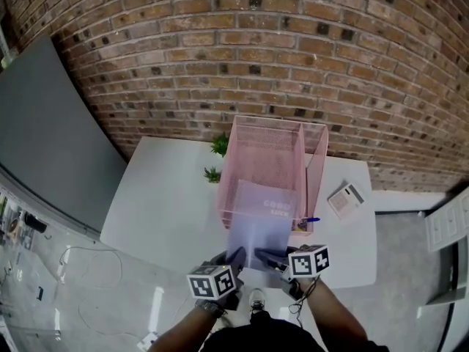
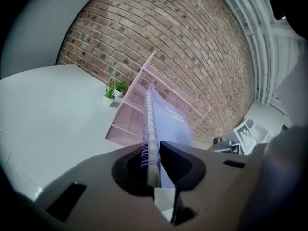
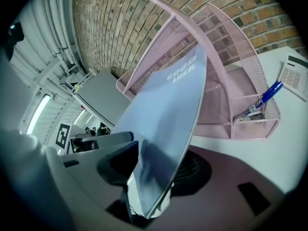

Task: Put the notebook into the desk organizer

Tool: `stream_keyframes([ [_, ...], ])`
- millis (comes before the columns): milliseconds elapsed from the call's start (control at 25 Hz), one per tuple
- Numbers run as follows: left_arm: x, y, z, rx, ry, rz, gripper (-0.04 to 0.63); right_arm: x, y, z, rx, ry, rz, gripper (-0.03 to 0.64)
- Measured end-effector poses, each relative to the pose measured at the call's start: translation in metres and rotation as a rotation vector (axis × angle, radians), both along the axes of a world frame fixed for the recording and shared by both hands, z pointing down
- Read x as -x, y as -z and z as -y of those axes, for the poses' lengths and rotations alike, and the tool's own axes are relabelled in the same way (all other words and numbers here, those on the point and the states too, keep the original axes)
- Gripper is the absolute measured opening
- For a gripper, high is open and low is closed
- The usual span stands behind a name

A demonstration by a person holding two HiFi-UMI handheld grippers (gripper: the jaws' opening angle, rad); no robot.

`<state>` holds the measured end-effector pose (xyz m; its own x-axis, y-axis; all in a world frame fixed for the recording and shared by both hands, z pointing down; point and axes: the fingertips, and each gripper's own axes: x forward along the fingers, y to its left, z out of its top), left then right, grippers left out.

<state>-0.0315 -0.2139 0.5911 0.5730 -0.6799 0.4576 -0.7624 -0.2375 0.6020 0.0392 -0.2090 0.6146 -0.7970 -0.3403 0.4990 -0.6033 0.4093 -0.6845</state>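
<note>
Not yet in, but close: far end of the notebook point(image 1: 258, 222) at or just over the front lip of the pink organizer point(image 1: 264, 152) (hard to tell which), near end out over the table point(image 1: 161, 196) toward the person. Left gripper point(image 1: 236, 257) clamped tight on the spiral edge; right gripper point(image 1: 265, 256) spread wide around the opposite edge, pads seemingly off the cover. Left to do, by the look of it: slide forward and down into the big compartment, then let go. Plenty of room in that slot and to its left. Tighter on the right, with the divider wall, the pen point(image 1: 311, 220) in the small front pocket and a white card point(image 1: 345, 199) just beyond.
</note>
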Motion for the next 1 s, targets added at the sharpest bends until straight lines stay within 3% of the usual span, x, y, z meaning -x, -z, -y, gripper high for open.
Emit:
stream_keyframes([
  [600, 0.004, 0.005, 0.005, 0.000, 0.018, -0.051, 0.041, -0.019, -0.008, -0.038, 0.116, -0.202, 0.157, 0.213],
  [720, 0.006, 0.006, 0.007, -0.002, 0.007, -0.059, 0.041, -0.022, -0.010, -0.040, 0.147, -0.272, 0.220, 0.171],
  [800, 0.006, 0.006, 0.007, -0.005, -0.012, -0.047, 0.044, -0.025, -0.009, -0.040, 0.156, -0.313, 0.252, 0.100],
  [1000, 0.007, 0.004, 0.008, -0.034, -0.070, 0.071, 0.093, -0.028, 0.002, -0.039, 0.154, -0.386, 0.325, 0.051],
])
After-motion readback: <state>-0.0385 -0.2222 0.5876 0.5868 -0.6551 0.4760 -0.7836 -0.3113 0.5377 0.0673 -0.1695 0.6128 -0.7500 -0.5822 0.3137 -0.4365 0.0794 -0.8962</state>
